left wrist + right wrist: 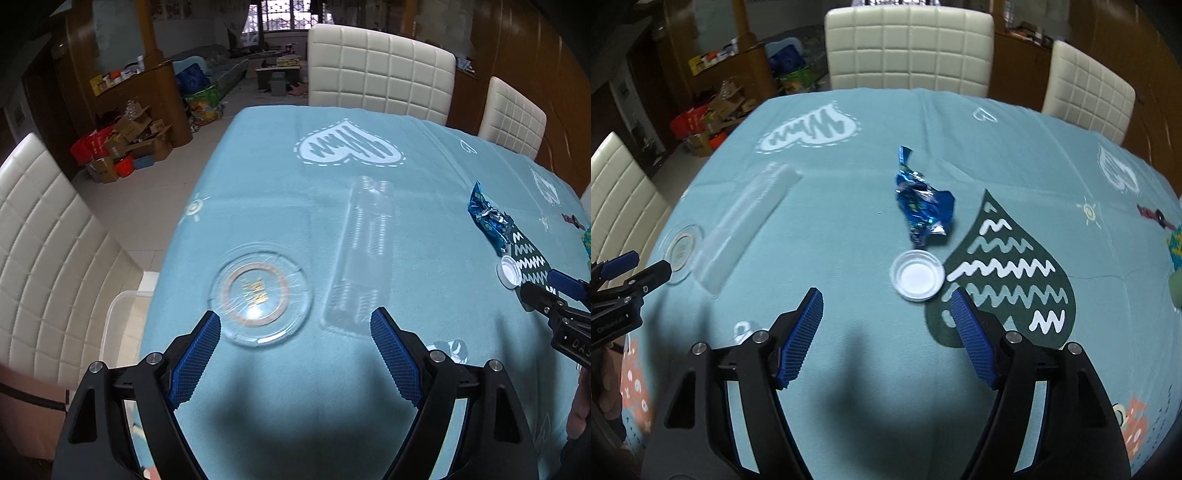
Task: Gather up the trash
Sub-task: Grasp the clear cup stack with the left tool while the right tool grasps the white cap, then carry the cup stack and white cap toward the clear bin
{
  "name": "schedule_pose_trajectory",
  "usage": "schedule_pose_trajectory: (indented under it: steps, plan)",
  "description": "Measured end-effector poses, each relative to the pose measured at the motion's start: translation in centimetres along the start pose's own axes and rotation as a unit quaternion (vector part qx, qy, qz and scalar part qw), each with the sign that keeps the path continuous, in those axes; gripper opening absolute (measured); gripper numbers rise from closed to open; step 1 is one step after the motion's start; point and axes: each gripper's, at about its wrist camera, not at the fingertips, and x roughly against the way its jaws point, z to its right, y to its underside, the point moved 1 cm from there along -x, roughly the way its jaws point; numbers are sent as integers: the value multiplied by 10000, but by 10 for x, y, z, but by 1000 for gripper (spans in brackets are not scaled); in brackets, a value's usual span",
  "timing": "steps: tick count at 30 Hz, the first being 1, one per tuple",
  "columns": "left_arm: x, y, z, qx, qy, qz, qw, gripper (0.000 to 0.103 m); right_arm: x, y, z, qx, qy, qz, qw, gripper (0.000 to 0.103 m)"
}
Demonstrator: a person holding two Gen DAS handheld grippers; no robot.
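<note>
Blue wrapper (919, 199) on tablecloth (849, 166); white cap (917, 275) just before it, clear tray (746, 225) well left. Left gripper (295, 325) and right gripper (886, 302) both wide, empty.

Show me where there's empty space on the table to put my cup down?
Bare cloth lies between the clear tray and the blue wrapper, and along the far edge by the white chairs. It is crowded where the wrapper nearly meets the white cap, and on the left, where the round lid sits beside the tray.
</note>
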Motion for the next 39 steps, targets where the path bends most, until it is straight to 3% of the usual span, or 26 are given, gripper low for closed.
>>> schedule_pose_trajectory:
  steps: [17, 19, 22, 23, 25, 27, 39]
  plan:
    - [-69, -41, 72, -1237, -83, -130, 9922, 81, -47, -1, 21, -214, -43, -314, 9993, 71]
    - [-76, -41, 73, -1258, -80, -261, 9917, 82, -50, -3, 20, -181, -43, -319, 9993, 68]
    - [-77, -42, 71, -1171, 63, -272, 9927, 81, -50, -4, 18, -120, -48, -258, 9996, 51]
    - [-76, -41, 70, -1158, 109, -279, 9928, 78, -49, -5, 17, -101, -54, -247, 9996, 44]
    - [-73, -37, 71, -1161, 295, -270, 9924, 65, -49, -5, 13, -28, -65, -251, 9997, 43]
    - [-68, -34, 74, -1218, 444, -286, 9911, 43, -48, -2, 8, 59, -116, -269, 9996, 43]
    - [-24, -9, 65, -1088, 519, -110, 9927, 40, -14, 13, -19, 338, -302, -215, 9987, 43]
